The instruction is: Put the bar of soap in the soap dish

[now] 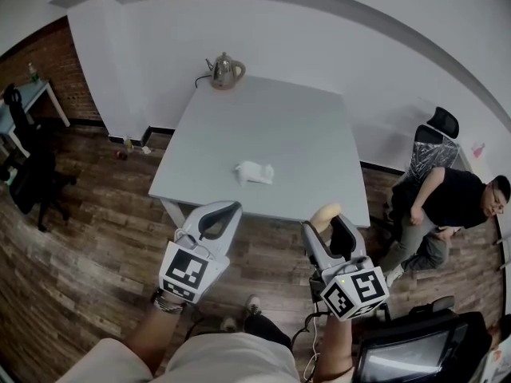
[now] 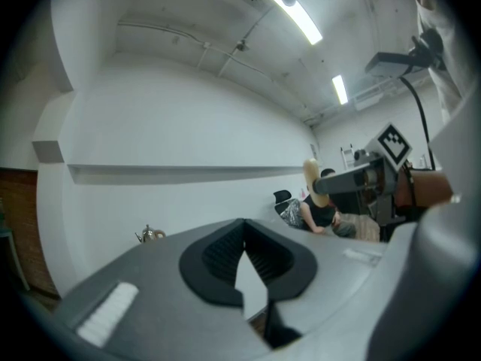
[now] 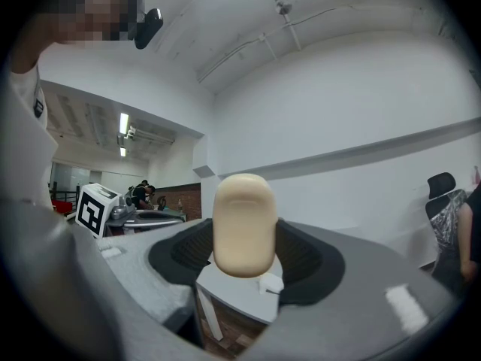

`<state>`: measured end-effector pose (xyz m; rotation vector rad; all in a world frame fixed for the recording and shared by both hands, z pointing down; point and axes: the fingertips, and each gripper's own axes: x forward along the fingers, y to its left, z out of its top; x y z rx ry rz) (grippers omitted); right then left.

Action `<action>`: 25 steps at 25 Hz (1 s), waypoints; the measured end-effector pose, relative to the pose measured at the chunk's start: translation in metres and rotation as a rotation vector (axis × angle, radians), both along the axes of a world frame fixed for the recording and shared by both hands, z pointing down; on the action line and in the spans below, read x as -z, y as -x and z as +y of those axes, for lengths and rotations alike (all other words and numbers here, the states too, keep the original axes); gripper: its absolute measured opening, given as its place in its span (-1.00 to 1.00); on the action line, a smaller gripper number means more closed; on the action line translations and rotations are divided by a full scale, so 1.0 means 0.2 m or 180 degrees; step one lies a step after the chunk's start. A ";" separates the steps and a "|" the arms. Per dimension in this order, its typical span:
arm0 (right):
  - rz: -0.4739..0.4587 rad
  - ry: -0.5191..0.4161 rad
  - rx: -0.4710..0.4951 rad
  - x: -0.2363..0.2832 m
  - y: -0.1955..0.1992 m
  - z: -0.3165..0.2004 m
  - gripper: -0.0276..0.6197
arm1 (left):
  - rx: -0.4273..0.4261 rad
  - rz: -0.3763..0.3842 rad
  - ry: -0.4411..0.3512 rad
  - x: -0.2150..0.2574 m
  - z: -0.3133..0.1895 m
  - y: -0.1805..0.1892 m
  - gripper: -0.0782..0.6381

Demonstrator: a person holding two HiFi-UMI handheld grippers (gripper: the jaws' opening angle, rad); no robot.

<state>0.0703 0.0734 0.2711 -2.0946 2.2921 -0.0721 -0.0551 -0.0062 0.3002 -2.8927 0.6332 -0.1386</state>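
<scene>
A white soap dish [image 1: 254, 172] lies near the front middle of the pale grey table [image 1: 303, 126]. My right gripper [image 1: 329, 223] hangs in front of the table's near edge, shut on a cream oval bar of soap [image 1: 325, 214]. In the right gripper view the bar of soap [image 3: 244, 224] stands upright between the dark pads [image 3: 308, 258], and the table [image 3: 229, 290] shows beneath it. My left gripper [image 1: 222, 217] hovers to the left at the same height, shut with nothing in it; its pads [image 2: 218, 254] meet at the tips. The left gripper view also catches the soap [image 2: 312, 183].
A metal kettle [image 1: 225, 70] stands at the table's far left corner. A person [image 1: 447, 206] sits to the right by an office chair [image 1: 435, 126]. A dark chair [image 1: 32, 174] stands at the far left, and a monitor [image 1: 407, 353] sits at the bottom right. The floor is wood.
</scene>
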 end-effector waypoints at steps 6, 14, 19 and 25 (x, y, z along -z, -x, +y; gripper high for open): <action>0.0024 -0.0026 0.0098 0.03 0.01 -0.04 -0.10 | 0.0023 -0.0002 -0.0008 0.01 -0.02 -0.01 -0.77; 0.0012 -0.0009 0.0158 0.03 0.02 -0.07 -0.10 | -0.0008 0.0003 -0.0032 0.05 -0.03 -0.04 -0.77; -0.0011 0.0020 0.0155 0.02 0.02 -0.06 -0.11 | -0.0033 -0.0023 -0.0014 0.03 -0.03 -0.05 -0.77; -0.0002 -0.0077 0.0090 0.08 0.01 -0.07 -0.11 | 0.0072 0.0198 -0.0085 0.12 -0.07 -0.04 -0.77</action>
